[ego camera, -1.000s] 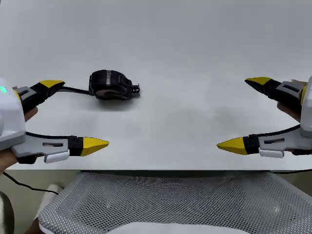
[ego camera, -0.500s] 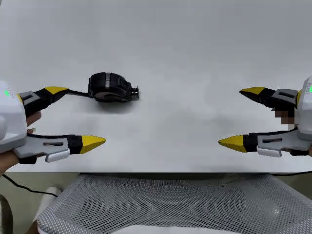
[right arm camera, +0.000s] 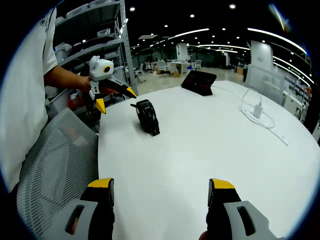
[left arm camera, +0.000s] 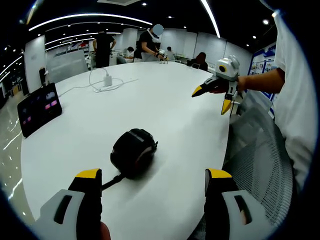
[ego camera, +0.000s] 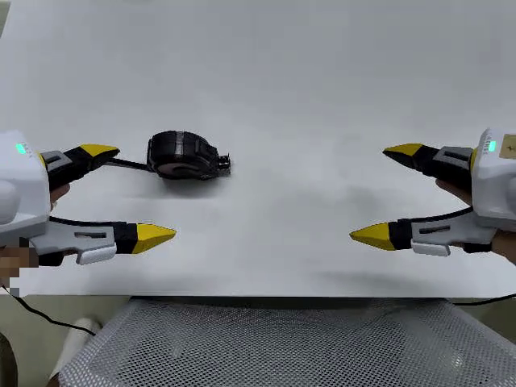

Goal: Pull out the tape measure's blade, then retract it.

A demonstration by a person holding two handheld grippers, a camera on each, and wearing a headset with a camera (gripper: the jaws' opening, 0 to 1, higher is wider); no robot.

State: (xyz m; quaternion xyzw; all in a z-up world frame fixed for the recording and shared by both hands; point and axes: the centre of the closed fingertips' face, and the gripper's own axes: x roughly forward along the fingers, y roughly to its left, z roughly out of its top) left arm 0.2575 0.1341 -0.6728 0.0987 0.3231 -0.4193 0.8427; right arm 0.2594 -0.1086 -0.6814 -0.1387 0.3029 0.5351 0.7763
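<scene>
Two grippers hang over my white table, each with its jaws spread wide and nothing between them. In the head view the left gripper sits at the left and the right gripper at the right. Their yellow tips point toward each other, well apart.

The tape measure I am after is a black case lying on the table near the left gripper, just past its far jaw tip and well away from the right gripper. Its blade is inside the case, with the hook end at the mouth on the side facing the right gripper. A black wrist strap trails from the case's other side toward the left gripper's far jaw; I cannot tell whether it touches the tip. In the left gripper view the case lies just ahead, between my two jaws.

Farther along the table I see a propped-up tablet and a white charger with its cable. A mesh chair back sits at the table's near edge.
</scene>
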